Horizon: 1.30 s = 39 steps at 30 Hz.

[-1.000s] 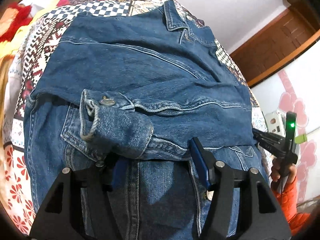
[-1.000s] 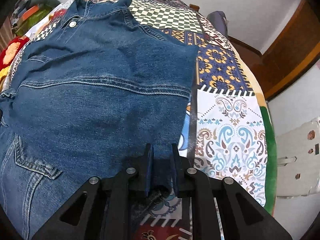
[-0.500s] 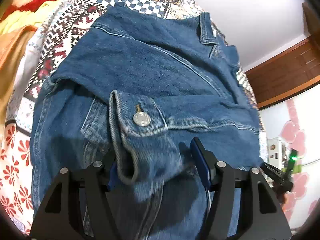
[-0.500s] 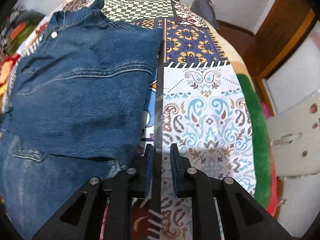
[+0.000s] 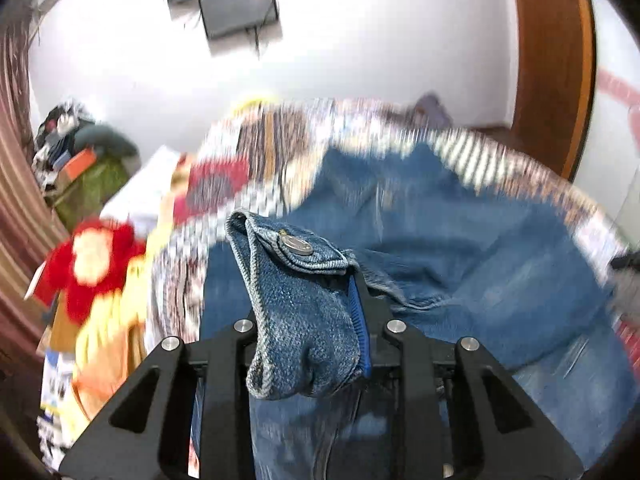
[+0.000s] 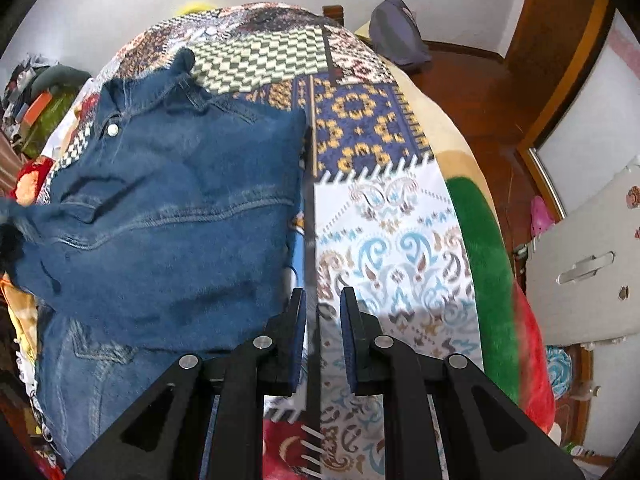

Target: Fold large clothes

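A blue denim jacket point(image 6: 172, 208) lies on a patchwork bedspread point(image 6: 384, 240), collar at the far end, one side folded across the body. My left gripper point(image 5: 308, 320) is shut on the jacket's sleeve cuff point(image 5: 296, 280), which has a metal button and is lifted above the rest of the jacket point(image 5: 460, 264). The left wrist view is blurred by motion. My right gripper point(image 6: 322, 316) is slightly open and empty, hovering over the bedspread just right of the jacket's edge.
A red and yellow cloth point(image 5: 92, 264) lies left of the jacket. Piled clutter point(image 5: 76, 160) stands by the far wall. A grey bag point(image 6: 396, 32) sits past the bed's far end. A white cabinet point(image 6: 588, 264) stands to the right.
My left gripper has lifted the sleeve cuff up and swung toward the collar end. My right gripper let go of the jacket's edge and moved right, off the denim.
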### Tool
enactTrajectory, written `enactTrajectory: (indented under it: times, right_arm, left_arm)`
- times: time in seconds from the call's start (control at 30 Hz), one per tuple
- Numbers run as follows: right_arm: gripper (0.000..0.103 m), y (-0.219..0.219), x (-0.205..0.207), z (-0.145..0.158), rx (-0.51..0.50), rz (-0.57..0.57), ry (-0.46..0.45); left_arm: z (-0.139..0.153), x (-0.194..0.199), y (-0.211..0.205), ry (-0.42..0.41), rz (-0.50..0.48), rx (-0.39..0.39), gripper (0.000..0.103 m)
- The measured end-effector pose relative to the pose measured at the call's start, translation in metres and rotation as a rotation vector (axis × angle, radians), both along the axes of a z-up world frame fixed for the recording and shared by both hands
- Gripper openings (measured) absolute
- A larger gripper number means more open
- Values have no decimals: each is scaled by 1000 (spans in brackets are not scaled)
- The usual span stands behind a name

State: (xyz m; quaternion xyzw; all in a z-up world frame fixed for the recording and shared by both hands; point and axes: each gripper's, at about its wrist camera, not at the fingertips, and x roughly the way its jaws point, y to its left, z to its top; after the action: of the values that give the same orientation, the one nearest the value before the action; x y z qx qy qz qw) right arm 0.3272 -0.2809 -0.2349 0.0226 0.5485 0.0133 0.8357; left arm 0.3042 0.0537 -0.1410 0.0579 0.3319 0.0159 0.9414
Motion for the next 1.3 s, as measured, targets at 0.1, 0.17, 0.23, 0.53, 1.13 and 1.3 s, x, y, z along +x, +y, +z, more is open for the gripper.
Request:
enactTrajectory:
  times: [0.1, 0.17, 0.23, 0.53, 1.13, 1.3]
  right_arm:
    - [12, 8, 5, 8, 8, 12, -22]
    - [12, 14, 8, 15, 8, 24, -40]
    - [12, 20, 9, 24, 9, 35, -63]
    - [12, 49, 34, 39, 31, 85, -95]
    - [12, 95, 58, -33, -199, 187, -38]
    - [12, 110, 44, -39, -366, 212, -92]
  left_arm:
    - [38, 16, 5, -73, -28, -63, 28]
    - [60, 24, 10, -126, -38, -85, 28]
    - [73, 31, 14, -171, -41, -67, 28]
    - [23, 62, 69, -16, 55, -52, 28]
    - [-129, 71, 123, 315, 97, -145, 56]
    - [-129, 67, 127, 329, 99, -153, 56]
